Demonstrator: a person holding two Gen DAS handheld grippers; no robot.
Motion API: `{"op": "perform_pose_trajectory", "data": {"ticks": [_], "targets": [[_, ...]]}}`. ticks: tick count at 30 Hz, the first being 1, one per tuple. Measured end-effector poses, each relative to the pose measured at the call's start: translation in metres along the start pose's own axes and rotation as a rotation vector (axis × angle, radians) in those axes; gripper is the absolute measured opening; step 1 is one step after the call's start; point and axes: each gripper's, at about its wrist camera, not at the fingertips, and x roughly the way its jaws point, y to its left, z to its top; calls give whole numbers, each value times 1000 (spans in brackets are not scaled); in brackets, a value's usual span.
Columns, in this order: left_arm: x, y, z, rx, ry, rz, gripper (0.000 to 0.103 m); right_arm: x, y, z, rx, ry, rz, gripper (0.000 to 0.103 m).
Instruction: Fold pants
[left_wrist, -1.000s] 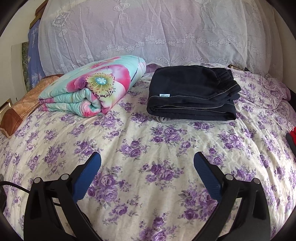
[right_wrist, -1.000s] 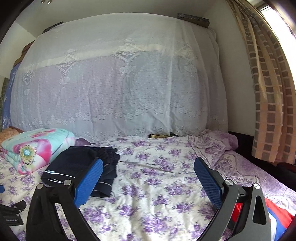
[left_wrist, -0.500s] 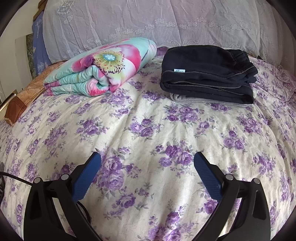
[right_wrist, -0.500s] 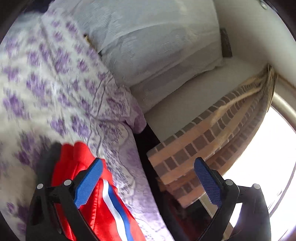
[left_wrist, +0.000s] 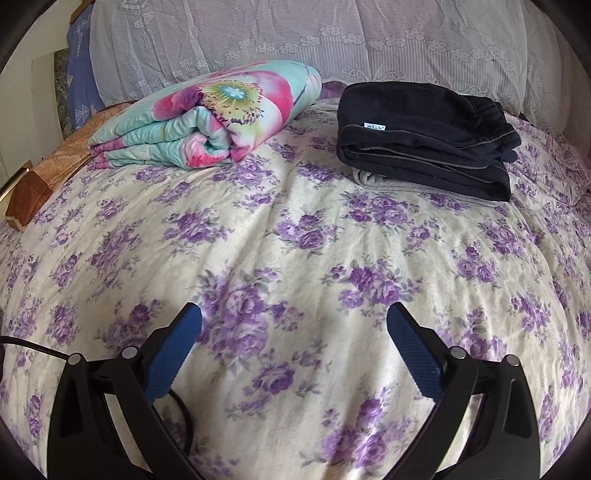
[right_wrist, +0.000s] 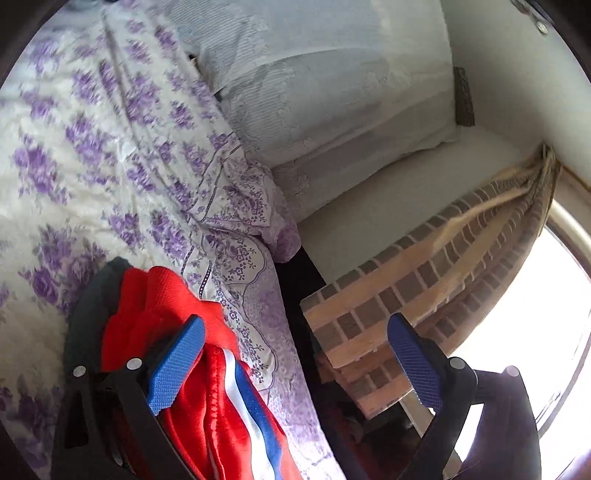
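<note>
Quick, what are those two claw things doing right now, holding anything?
Left gripper: open, holding nothing, above the floral bedspread.
Right gripper: open, holding nothing, by the red pants.

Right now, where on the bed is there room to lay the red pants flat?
The widest bare patch is the flowered bedspread, between the left gripper and the two piles at the back. Back there it is crowded: the rolled quilt and dark folded pants. The red pants lie bunched by the bed's edge, under the right gripper.
</note>
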Motion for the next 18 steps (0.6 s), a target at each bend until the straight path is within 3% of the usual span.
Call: {"op": "perform_pose_trajectory", "data": {"ticks": [3,6,9,11,15,18], "targets": [[-19,25,-15,-27,-22,2,98,-17,-80,-19,365,3,129,99],[-42,57,-34,-83,-43,-13,98,-35,-152,-66,739,-37,320,99],[-65,86,-49,-132,-77,-11,98,-37,-183,-119,961,43,492,99],[-82,106,-55,-128,-96,14,98,-37,-193,-151,1087,94,557,99],[-109,141,-59,-58,-146,156,98,-41,-211,-181,1310,126,601,99],[-114,171,-69,-36,-183,353,98,-43,-216,-162,1398,105,657,99]]}}
